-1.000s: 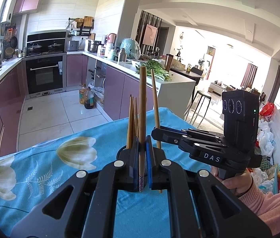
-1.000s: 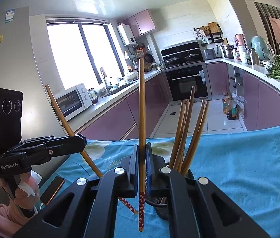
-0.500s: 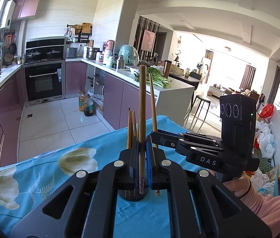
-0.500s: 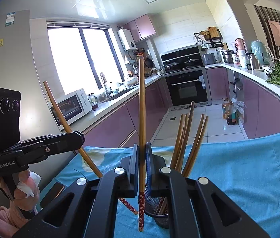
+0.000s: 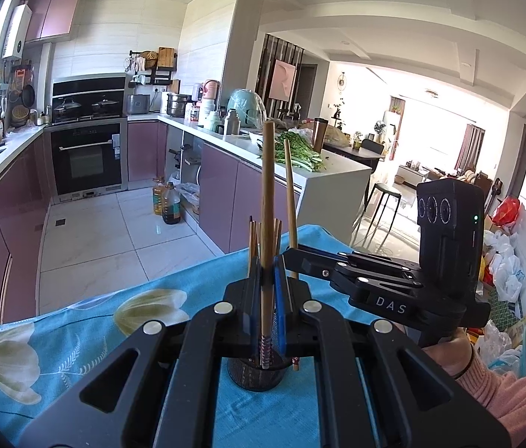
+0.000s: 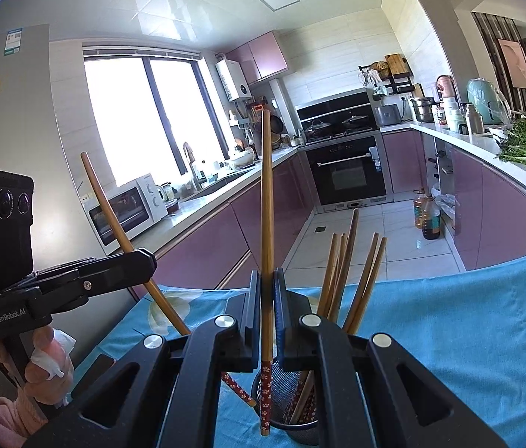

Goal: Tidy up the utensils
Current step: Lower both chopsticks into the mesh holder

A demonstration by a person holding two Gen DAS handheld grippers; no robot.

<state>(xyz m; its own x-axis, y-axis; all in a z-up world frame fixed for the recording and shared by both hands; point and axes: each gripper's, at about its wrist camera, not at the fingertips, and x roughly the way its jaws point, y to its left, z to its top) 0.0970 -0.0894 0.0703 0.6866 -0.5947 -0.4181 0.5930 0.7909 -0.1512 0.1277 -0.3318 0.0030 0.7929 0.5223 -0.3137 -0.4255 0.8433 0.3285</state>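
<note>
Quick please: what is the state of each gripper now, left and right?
Left gripper: shut on a chopstick.
Right gripper: shut on another chopstick.

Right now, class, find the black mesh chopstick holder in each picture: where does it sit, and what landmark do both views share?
Left wrist view: the chopstick holder sits low at centre, mostly hidden behind the left tongs, on the blue cloth.
Right wrist view: it sits at bottom centre, just right of the right tongs, with chopsticks fanning up from it.
Shared landmark: the black oven against the back wall.
</note>
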